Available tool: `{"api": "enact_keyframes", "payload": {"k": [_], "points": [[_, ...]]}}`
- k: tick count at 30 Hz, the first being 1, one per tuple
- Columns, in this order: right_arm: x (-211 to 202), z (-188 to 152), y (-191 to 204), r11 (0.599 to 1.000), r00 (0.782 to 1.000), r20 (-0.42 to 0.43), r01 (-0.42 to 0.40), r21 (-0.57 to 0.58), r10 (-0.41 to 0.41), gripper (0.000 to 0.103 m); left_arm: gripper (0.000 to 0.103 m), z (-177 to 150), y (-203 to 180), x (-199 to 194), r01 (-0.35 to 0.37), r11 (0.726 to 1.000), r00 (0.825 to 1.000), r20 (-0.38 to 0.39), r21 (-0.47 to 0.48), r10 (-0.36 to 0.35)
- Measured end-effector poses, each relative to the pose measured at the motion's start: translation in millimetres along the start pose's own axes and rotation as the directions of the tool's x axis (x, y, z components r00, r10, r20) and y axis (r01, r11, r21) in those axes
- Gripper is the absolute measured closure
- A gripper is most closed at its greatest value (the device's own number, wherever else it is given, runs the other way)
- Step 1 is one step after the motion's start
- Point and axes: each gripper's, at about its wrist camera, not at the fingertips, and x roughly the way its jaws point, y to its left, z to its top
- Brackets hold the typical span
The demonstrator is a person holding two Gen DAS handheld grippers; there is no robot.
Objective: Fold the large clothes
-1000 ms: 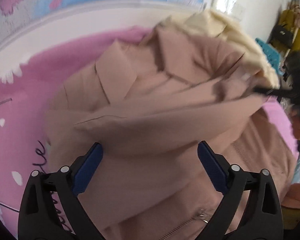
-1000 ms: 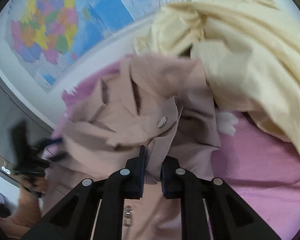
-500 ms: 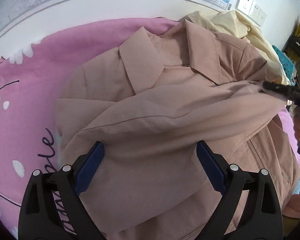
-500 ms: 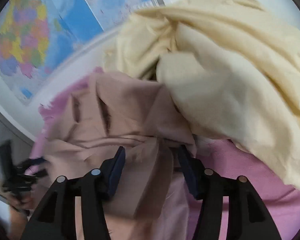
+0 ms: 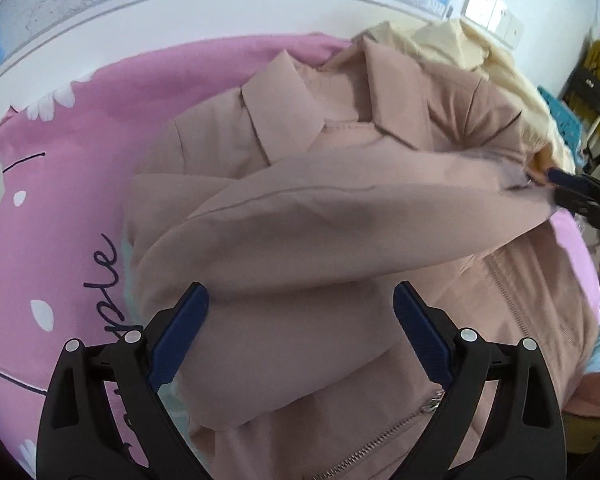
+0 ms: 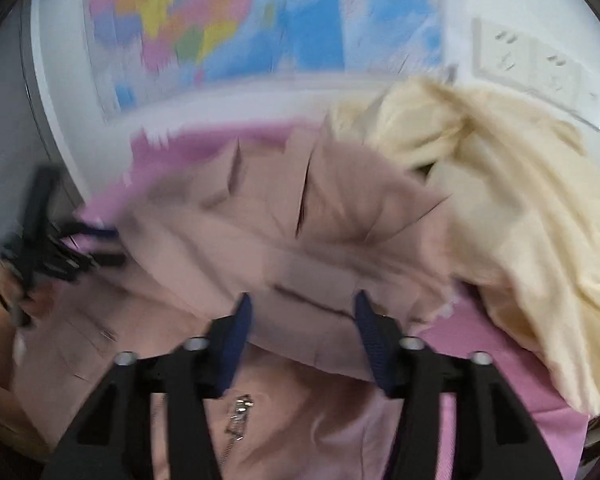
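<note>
A dusty-pink zip jacket (image 5: 340,216) lies collar-up on a pink bedsheet (image 5: 60,184), with one sleeve folded across its chest. My left gripper (image 5: 300,312) is open and empty just above the folded sleeve's lower edge. My right gripper (image 6: 302,320) is open, its blue pads either side of the sleeve's cuff end without holding it; the view is motion-blurred. It also shows in the left wrist view (image 5: 580,196) at the sleeve's far tip. The jacket (image 6: 300,240) fills the middle of the right wrist view.
A cream-yellow garment (image 6: 520,220) is heaped at the jacket's right shoulder, also in the left wrist view (image 5: 480,52). A wall with a map (image 6: 240,20) and white sockets (image 6: 540,68) stands behind the bed. A blue crate (image 5: 564,116) stands at far right.
The right gripper opened and let go of the sleeve cuff, leaving the sleeve lying across the chest, then drew back a little. The left gripper stayed open and hardly moved.
</note>
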Motion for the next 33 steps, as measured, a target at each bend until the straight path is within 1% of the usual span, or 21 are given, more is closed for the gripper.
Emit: {"api": "enact_keyframes", "payload": {"k": [1,3,4,6,8,9,10,11,12,14,16,17,19,22,24,25,26,28,29,31,33], "points": [[17,1,-2,1.000,0.999,-0.046,0.000,0.005,0.000,0.087,0.011,0,1,3,-0.004,1.000,1.000,-0.006,-0.005,0.004],[48,1,-14,0.998,0.993,-0.104,0.057,0.023,-0.054,0.096,0.011,-1,2,7,-0.011,1.000,1.000,-0.009,-0.002,0.011],[62,1,-23,0.997,0.991,-0.130,0.043,0.059,-0.036,0.096,0.011,-2,1,7,-0.022,1.000,1.000,-0.007,0.002,0.022],[66,5,-28,0.995,0.991,-0.132,0.035,0.096,-0.022,0.096,0.011,-5,1,2,-0.025,1.000,1.000,0.003,0.000,0.025],[53,7,-25,0.996,0.993,-0.120,0.028,0.087,-0.017,0.087,0.010,-11,1,-12,-0.006,1.000,1.000,0.028,0.003,0.006],[44,6,-25,0.996,0.994,-0.105,0.010,0.089,-0.001,0.076,0.010,-15,4,-19,0.001,1.000,0.999,0.041,0.002,-0.001],[33,4,-25,0.995,0.996,-0.084,-0.016,0.100,0.024,0.059,0.010,-21,6,-30,0.021,1.000,0.998,0.065,0.000,-0.021],[17,1,-26,0.993,0.998,-0.059,-0.029,0.110,0.036,0.050,0.010,-28,10,-41,0.043,0.999,0.995,0.090,-0.011,-0.042],[3,-2,-26,0.994,0.999,-0.038,-0.023,0.111,0.028,0.043,0.010,-35,16,-52,0.061,0.998,0.992,0.112,-0.030,-0.057],[-19,-11,-30,0.991,0.998,-0.017,-0.052,0.125,0.055,0.040,0.009,-48,26,-67,0.079,0.995,0.988,0.141,-0.060,-0.070],[-39,-29,-39,0.976,0.993,-0.005,-0.117,0.181,0.120,0.027,0.008,-65,36,-79,0.067,0.993,0.986,0.158,-0.097,-0.051],[-44,-37,-43,0.969,0.990,-0.007,-0.137,0.207,0.141,0.025,0.008,-74,40,-82,0.067,0.990,0.987,0.155,-0.120,-0.048],[-48,-60,-50,0.948,0.982,-0.024,-0.176,0.264,0.189,0.024,0.008,-95,48,-84,0.093,0.981,0.988,0.138,-0.171,-0.070],[-47,-92,-51,0.929,0.974,-0.062,-0.188,0.318,0.218,0.024,0.008,-121,50,-82,0.111,0.970,0.990,0.107,-0.216,-0.089],[-46,-112,-54,0.893,0.957,-0.057,-0.242,0.379,0.284,0.024,0.008,-136,51,-82,0.161,0.956,0.985,0.105,-0.246,-0.139],[-44,-120,-54,0.880,0.952,-0.060,-0.252,0.402,0.300,0.024,0.008,-145,49,-82,0.194,0.945,0.980,0.105,-0.262,-0.171],[-45,-124,-54,0.877,0.951,-0.057,-0.255,0.406,0.303,0.024,0.008,-151,49,-83,0.210,0.940,0.976,0.107,-0.267,-0.188],[-45,-132,-47,0.869,0.941,-0.054,-0.287,0.403,0.335,0.024,0.008,-161,41,-82,0.232,0.936,0.972,0.107,-0.265,-0.210],[-46,-134,-42,0.874,0.941,-0.051,-0.290,0.389,0.335,0.021,0.007,-164,37,-83,0.241,0.937,0.969,0.114,-0.254,-0.218],[-46,-133,-33,0.883,0.938,-0.048,-0.304,0.358,0.343,0.020,0.006,-170,27,-84,0.277,0.931,0.960,0.114,-0.239,-0.256],[-46,-136,-26,0.872,0.921,-0.046,-0.349,0.343,0.387,0.020,0.006,-176,18,-85,0.304,0.925,0.952,0.109,-0.228,-0.286]]}}
